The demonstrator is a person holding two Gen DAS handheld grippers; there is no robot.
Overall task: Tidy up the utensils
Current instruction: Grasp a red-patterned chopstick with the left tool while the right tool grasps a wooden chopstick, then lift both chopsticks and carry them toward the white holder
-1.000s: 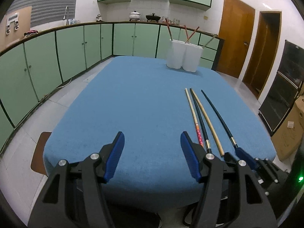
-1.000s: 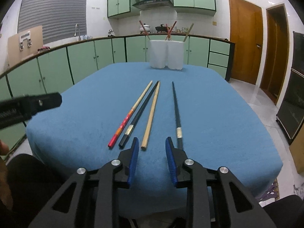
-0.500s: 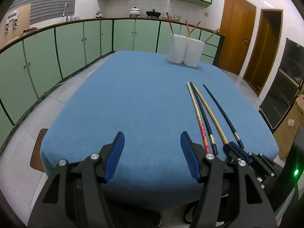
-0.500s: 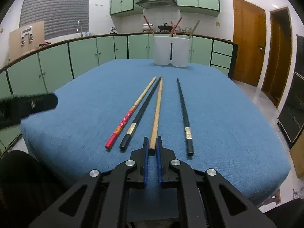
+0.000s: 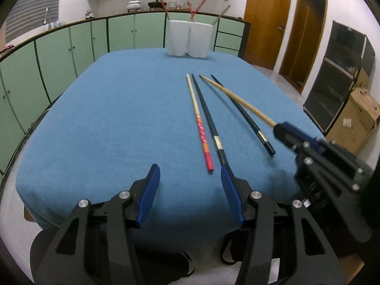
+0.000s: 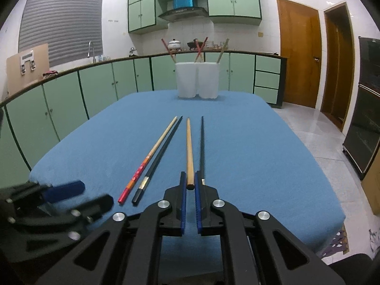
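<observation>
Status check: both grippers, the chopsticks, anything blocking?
Right gripper shut on plain wooden chopstick. Left gripper closing, nothing between jaws. Three chopsticks flat on blue cloth; path to white holders clear.

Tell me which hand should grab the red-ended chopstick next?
Left. The left hand-held gripper is empty, closing, near the red-ended chopstick; the right hand-held gripper already grips the plain wooden chopstick.

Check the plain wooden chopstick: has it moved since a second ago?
Yes. The plain wooden chopstick, gripped by the right gripper, has swung rightward across the all-black chopstick, away from the red-ended chopstick.
</observation>
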